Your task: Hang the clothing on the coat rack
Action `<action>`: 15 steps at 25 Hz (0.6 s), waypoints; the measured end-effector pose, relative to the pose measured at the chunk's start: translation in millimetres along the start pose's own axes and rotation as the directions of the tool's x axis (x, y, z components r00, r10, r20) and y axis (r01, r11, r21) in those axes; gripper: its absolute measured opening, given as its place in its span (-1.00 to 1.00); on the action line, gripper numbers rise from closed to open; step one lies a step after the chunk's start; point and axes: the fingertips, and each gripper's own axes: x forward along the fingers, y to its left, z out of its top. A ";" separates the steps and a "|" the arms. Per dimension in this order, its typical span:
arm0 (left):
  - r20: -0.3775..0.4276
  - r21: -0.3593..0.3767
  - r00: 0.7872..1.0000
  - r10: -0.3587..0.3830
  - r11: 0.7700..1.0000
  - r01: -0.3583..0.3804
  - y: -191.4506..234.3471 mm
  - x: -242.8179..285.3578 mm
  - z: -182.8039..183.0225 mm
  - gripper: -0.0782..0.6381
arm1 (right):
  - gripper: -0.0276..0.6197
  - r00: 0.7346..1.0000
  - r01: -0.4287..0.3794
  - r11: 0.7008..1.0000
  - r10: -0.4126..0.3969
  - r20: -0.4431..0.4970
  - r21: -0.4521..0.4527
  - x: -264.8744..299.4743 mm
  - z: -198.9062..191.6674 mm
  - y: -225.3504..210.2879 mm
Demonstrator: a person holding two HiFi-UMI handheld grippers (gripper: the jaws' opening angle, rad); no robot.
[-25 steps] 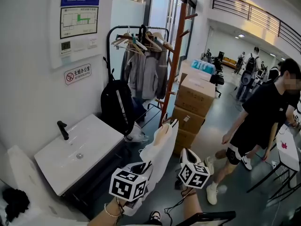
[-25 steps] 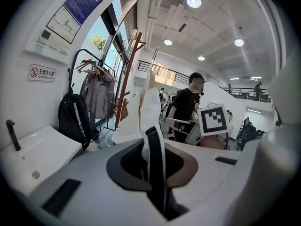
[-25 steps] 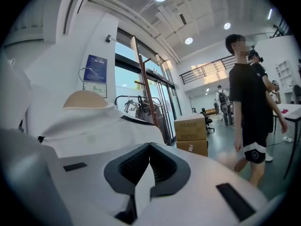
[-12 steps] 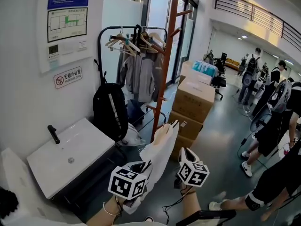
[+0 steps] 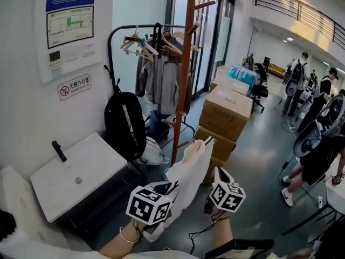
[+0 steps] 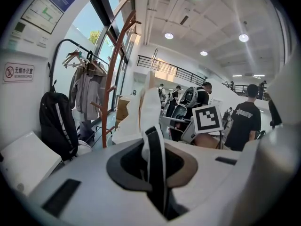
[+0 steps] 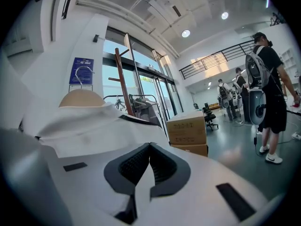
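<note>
A white garment with black trim hangs on a wooden hanger between my two grippers. The left gripper is shut on a fold of its fabric low at the middle of the head view. Just right of it, the right gripper is shut on another fold of the garment. The hanger and its metal hook rise at the left of the right gripper view. The brown wooden coat rack stands straight ahead, beyond the garment and apart from it.
A black clothes rail with hangers and grey jackets stands behind the rack. A black backpack leans at its left, above a white sink. Stacked cardboard boxes sit right of the rack. People stand at the far right.
The view has swung left and the coat rack now stands more centred and nearer. The person in black has walked off to the right. Both grippers keep their hold on the garment.
</note>
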 end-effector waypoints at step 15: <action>-0.011 -0.006 1.000 -0.003 1.000 0.003 -10.5 40.5 15.7 -0.67 | -0.84 1.000 -0.012 0.997 0.013 -0.014 0.072 23.2 -13.4 -49.2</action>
